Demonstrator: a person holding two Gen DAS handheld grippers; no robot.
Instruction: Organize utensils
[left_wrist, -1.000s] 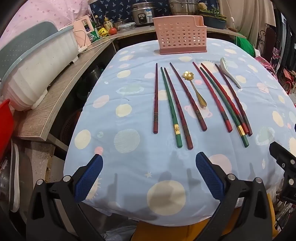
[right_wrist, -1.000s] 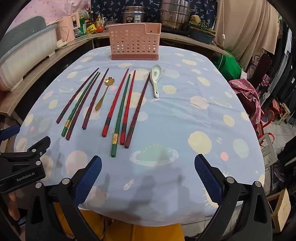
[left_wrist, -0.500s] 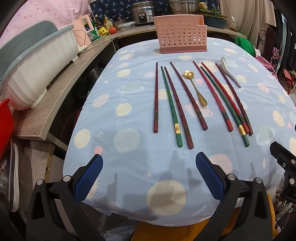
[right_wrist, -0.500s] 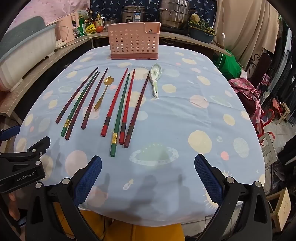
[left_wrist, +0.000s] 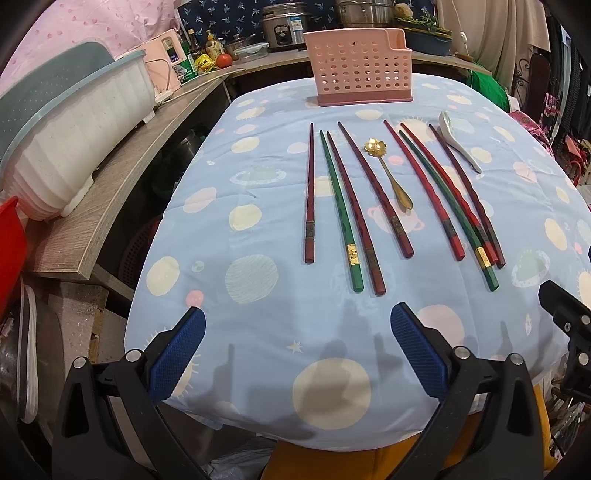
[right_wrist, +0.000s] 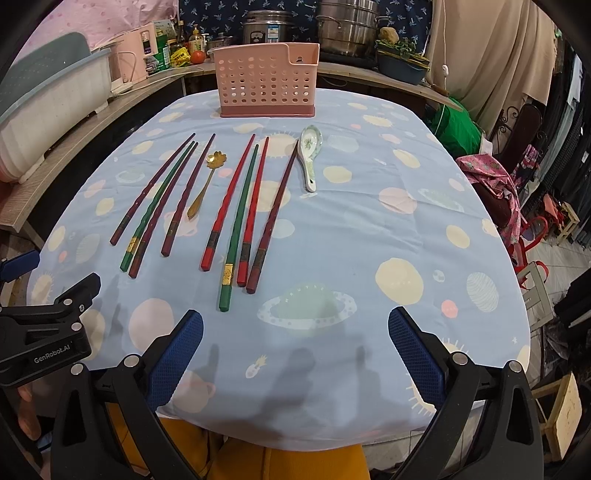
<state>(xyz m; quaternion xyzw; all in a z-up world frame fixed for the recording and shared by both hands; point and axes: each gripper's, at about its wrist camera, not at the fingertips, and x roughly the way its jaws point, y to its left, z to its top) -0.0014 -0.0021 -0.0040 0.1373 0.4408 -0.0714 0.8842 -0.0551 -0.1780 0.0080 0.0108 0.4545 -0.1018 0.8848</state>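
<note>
Left wrist view: left gripper (left_wrist: 297, 350) and right gripper (right_wrist: 295, 350), fingers wide and empty, at desk's near edge; chopsticks (left_wrist: 334, 208), gold spoon (left_wrist: 389, 173), ceramic spoon (left_wrist: 456, 142) mid-desk; pink holder (left_wrist: 360, 68) at far edge.

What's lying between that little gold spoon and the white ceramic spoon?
Four chopsticks: two red, one green, one dark maroon, between the gold spoon and the white spoon. Clearest in the right wrist view.

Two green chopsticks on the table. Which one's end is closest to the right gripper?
The green chopstick in the right-hand group, between two bright red ones. Its gold-banded end reaches nearest the right gripper; the other green chopstick lies in the left group.
</note>
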